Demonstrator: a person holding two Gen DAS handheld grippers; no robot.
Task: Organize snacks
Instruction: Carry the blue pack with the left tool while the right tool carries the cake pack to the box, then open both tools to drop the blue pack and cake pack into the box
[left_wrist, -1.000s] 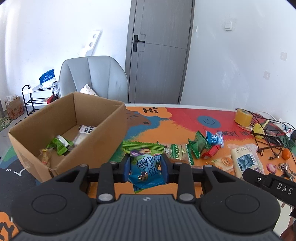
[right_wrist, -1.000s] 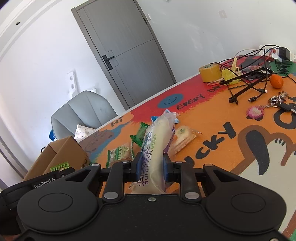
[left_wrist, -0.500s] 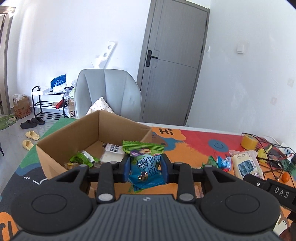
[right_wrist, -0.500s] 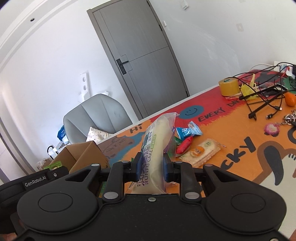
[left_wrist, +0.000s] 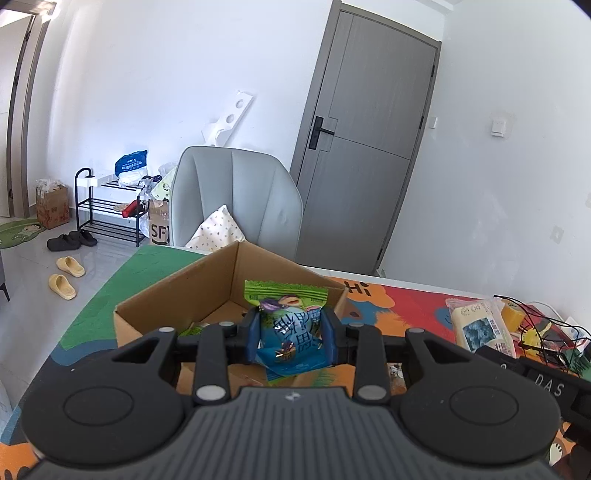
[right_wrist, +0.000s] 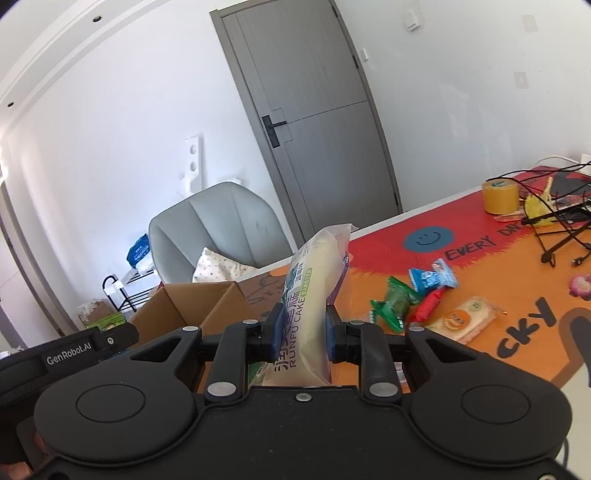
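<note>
So both snacks are up in the air right now. The blue-and-green snack packet (left_wrist: 291, 330) is pinched between the blue pads of the left gripper (left_wrist: 291, 332), held upright, right in front of the open cardboard box (left_wrist: 207, 291) that sits on the green end of the colourful table mat (left_wrist: 399, 314). You can just see a bit of green wrapper down inside the box.

The right gripper (right_wrist: 301, 332) is clamped on a long pale cake packet (right_wrist: 310, 295) with "RUNFU CAKE" printed on it, which sticks up and leans a little to the right. The box is off to its left.

Loose on the orange part of the mat: a green candy (right_wrist: 393, 304), a red one (right_wrist: 428, 304), a blue one (right_wrist: 432, 277) and a flat cracker pack (right_wrist: 461, 319), all bunched near each other. Farther back there's a roll of tape (right_wrist: 500, 197) beside a tangle of black cables (right_wrist: 557, 229). A grey chair (left_wrist: 236, 199) and a grey door (left_wrist: 365, 155) are behind the table.
</note>
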